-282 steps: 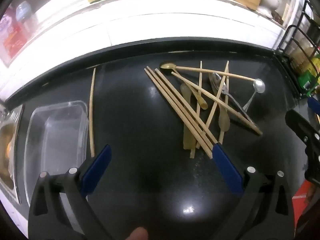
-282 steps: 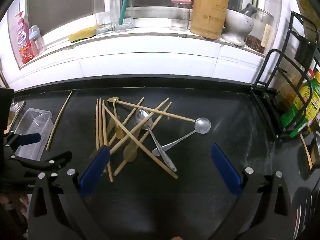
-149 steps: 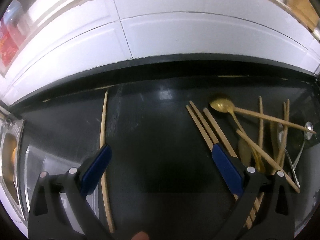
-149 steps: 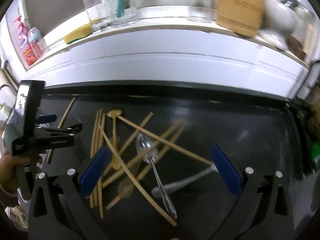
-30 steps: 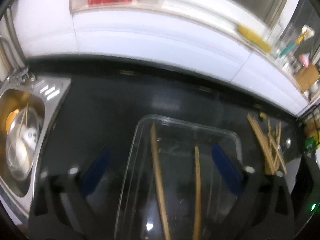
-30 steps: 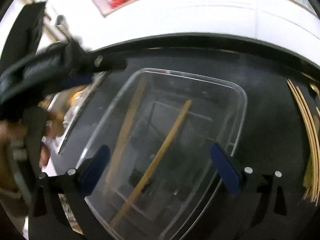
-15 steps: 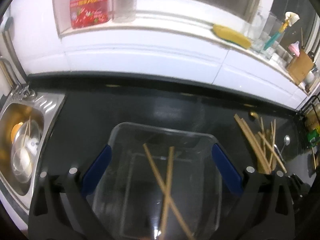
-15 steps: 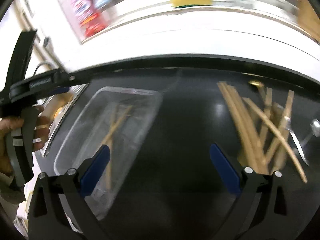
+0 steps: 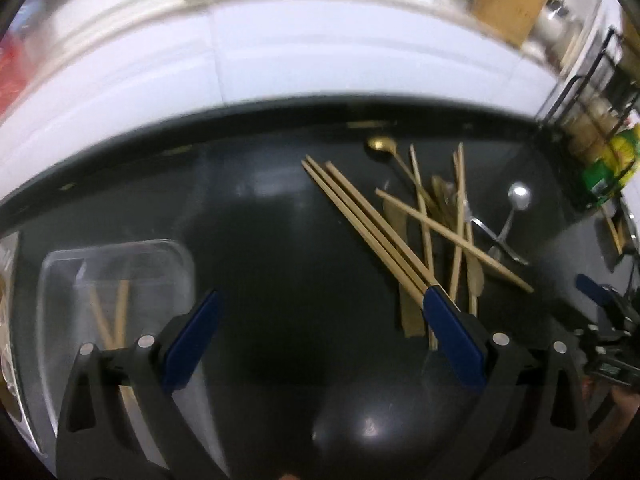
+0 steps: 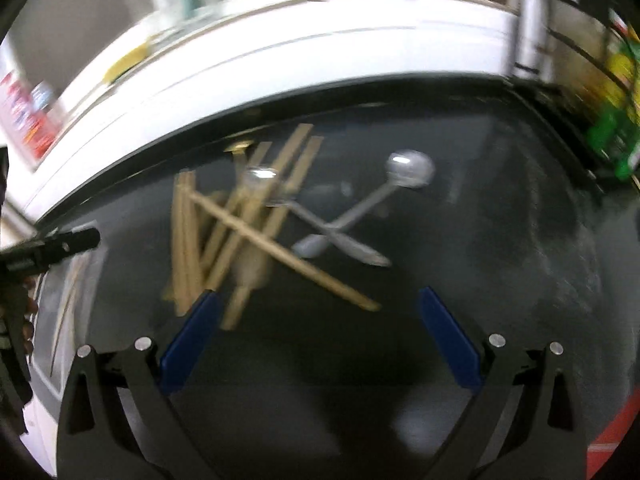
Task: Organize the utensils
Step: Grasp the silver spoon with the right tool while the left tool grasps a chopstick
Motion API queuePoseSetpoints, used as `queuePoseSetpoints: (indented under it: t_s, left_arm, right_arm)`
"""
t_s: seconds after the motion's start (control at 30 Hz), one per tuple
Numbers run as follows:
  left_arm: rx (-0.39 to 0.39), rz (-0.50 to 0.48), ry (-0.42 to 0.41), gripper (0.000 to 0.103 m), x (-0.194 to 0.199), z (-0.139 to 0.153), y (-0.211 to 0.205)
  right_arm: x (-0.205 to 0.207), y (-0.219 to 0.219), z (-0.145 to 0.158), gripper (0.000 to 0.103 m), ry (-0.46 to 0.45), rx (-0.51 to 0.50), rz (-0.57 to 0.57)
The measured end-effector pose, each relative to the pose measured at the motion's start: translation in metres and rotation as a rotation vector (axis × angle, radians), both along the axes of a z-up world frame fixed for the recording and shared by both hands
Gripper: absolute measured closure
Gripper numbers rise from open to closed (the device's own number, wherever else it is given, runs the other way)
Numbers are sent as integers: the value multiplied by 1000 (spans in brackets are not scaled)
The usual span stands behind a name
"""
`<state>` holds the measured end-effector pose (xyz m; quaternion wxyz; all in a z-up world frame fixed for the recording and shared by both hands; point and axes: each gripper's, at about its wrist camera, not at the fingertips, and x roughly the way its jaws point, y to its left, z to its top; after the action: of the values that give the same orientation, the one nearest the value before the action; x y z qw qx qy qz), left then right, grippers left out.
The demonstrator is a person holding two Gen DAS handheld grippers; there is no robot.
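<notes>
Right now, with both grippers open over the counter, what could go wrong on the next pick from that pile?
The chopsticks lie crossed over one another and over the gold spoon, so lifting one may drag or flip its neighbours. The two silver spoons cross at their handles, so pinching there could catch both. The clear container already holds two chopsticks and sits by the counter's left edge; a careless drop might nudge it.
</notes>
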<state>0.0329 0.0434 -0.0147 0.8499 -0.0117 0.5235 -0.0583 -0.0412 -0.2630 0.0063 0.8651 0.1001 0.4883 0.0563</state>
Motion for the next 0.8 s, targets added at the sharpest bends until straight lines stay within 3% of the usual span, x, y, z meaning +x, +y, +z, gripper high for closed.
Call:
queuePoseSetpoints:
  t_s: [0.43, 0.8]
  left_arm:
    - [75, 128, 112, 6, 62, -55, -16]
    - [66, 174, 123, 6, 71, -59, -14]
  right_arm:
    - [5, -39, -23, 7, 85, 25, -56]
    - [32, -45, -38, 7, 127, 18, -90]
